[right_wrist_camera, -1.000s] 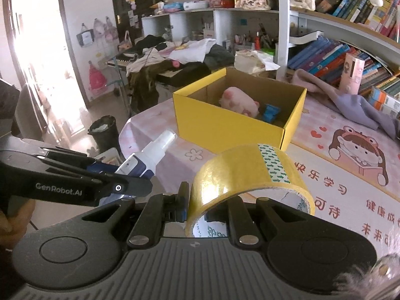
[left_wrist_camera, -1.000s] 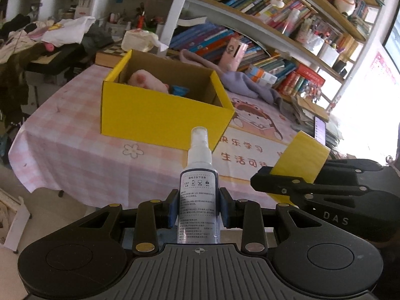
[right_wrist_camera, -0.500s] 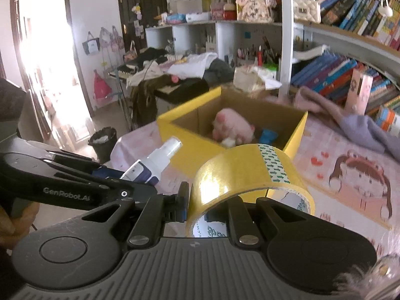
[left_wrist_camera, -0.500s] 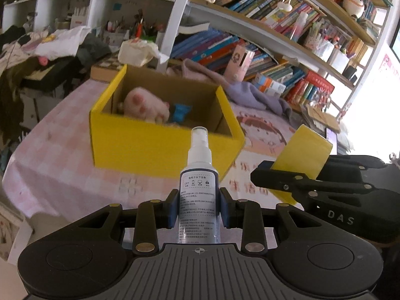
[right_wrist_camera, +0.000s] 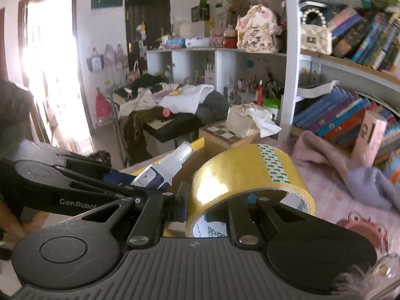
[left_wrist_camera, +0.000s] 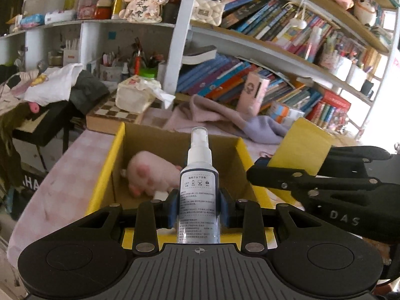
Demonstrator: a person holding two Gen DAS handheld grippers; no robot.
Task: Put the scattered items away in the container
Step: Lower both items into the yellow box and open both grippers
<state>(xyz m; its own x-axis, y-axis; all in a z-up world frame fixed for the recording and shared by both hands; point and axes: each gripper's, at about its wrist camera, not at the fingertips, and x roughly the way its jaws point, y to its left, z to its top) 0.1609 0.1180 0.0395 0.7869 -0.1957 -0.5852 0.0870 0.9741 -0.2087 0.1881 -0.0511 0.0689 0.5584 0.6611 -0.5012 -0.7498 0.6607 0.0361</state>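
Observation:
My left gripper (left_wrist_camera: 198,208) is shut on a white spray bottle (left_wrist_camera: 199,187) with a dark label, held upright just above the near edge of the yellow cardboard box (left_wrist_camera: 103,175). A pink plush pig (left_wrist_camera: 150,175) lies inside the box. My right gripper (right_wrist_camera: 217,207) is shut on a roll of yellow tape (right_wrist_camera: 247,175), held beside the left gripper. The tape also shows in the left wrist view (left_wrist_camera: 302,145), over the box's right wall. The spray bottle shows in the right wrist view (right_wrist_camera: 165,167), with only a corner of the box (right_wrist_camera: 197,143) visible behind it.
The box stands on a pink checked tablecloth (left_wrist_camera: 60,175). A lilac cloth (left_wrist_camera: 240,122) lies behind the box. A chessboard (left_wrist_camera: 112,115) with a tissue pack (left_wrist_camera: 136,95) sits at the back left. Bookshelves (left_wrist_camera: 262,80) line the far side.
Both grippers have moved forward and up towards the box with their items. The box now lies directly beneath the spray bottle, and the plush pig inside appears much closer.

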